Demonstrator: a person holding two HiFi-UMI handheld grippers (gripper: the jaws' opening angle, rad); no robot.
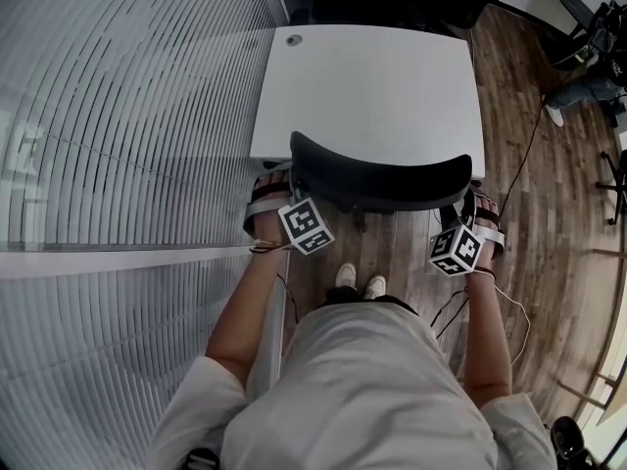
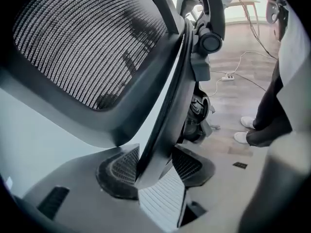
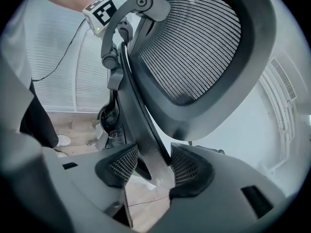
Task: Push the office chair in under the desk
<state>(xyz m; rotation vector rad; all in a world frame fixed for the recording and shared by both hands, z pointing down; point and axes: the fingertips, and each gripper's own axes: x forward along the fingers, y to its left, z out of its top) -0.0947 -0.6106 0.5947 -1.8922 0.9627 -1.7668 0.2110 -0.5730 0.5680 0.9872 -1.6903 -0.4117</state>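
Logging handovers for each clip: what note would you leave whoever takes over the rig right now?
Hands: the left gripper is clamped on the left edge of the chair back, the right gripper on its right edge.
Things: chair back stands at the near edge of the desk; seat hidden from above.
Done: chair gripped, apparently nearly in.
Left: likely a last push if needed, then let go.

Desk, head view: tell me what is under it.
The white desk top covers everything beneath it. Only the chair back shows at its near edge, held by the left gripper and right gripper. The seat and anything else below cannot be seen.
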